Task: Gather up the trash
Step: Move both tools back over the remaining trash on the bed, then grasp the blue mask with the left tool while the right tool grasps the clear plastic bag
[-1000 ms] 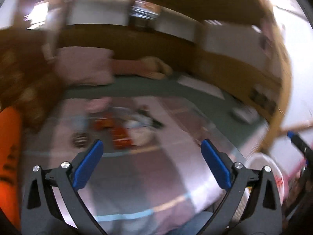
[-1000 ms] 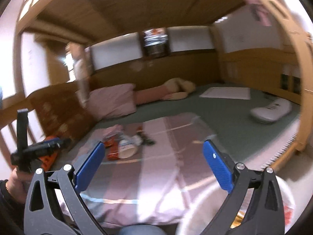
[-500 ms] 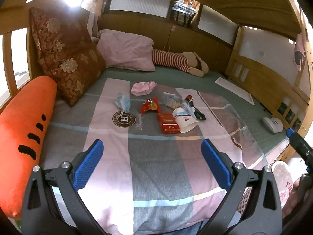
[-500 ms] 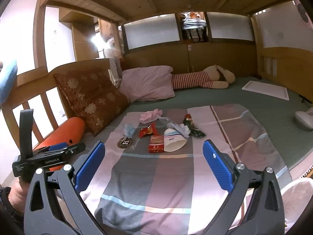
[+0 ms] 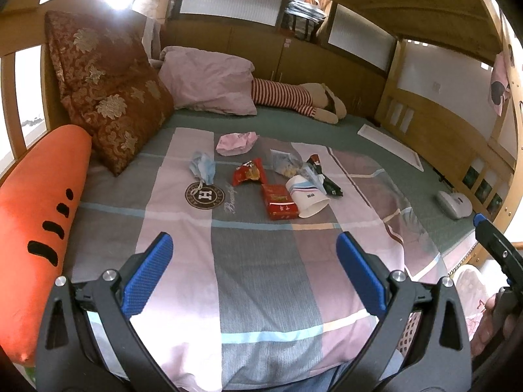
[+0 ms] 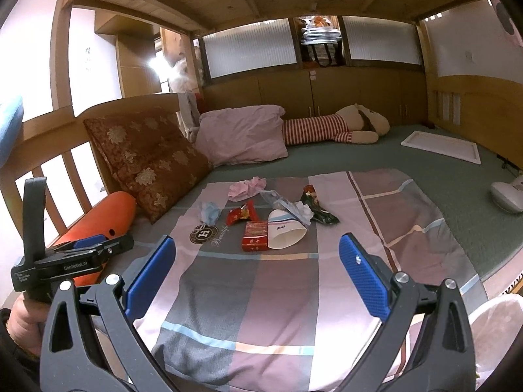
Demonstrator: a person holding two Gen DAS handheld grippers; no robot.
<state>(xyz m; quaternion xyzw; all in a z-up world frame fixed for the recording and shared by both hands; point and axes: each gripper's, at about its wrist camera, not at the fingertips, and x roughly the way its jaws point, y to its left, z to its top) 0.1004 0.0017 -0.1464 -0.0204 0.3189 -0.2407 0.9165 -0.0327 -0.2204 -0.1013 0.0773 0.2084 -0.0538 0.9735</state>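
Note:
A heap of trash lies mid-bed on the checked blanket (image 5: 261,277): a tipped white paper cup (image 5: 307,196) (image 6: 286,233), a red box (image 5: 278,202) (image 6: 255,236), a red snack wrapper (image 5: 248,172), a crumpled pink paper (image 5: 236,142) (image 6: 246,187), a blue face mask (image 5: 203,167) (image 6: 209,214), a clear bag (image 5: 286,161) and a dark wrapper (image 6: 318,209). My left gripper (image 5: 255,268) hangs open over the near blanket, well short of the heap. My right gripper (image 6: 256,271) is open too, equally far back. Both hold nothing.
An orange carrot cushion (image 5: 36,228) lies along the left edge, with a brown floral cushion (image 5: 108,98), a pink pillow (image 5: 209,81) and a striped plush toy (image 5: 294,98) behind. A white board (image 6: 441,147) and a white device (image 5: 454,204) sit right. A white bag (image 6: 497,333) stands off the bed's corner.
The left view swung from a blurred sweep onto the bed and steadied. Both grippers drew slightly nearer the trash heap and stayed open.

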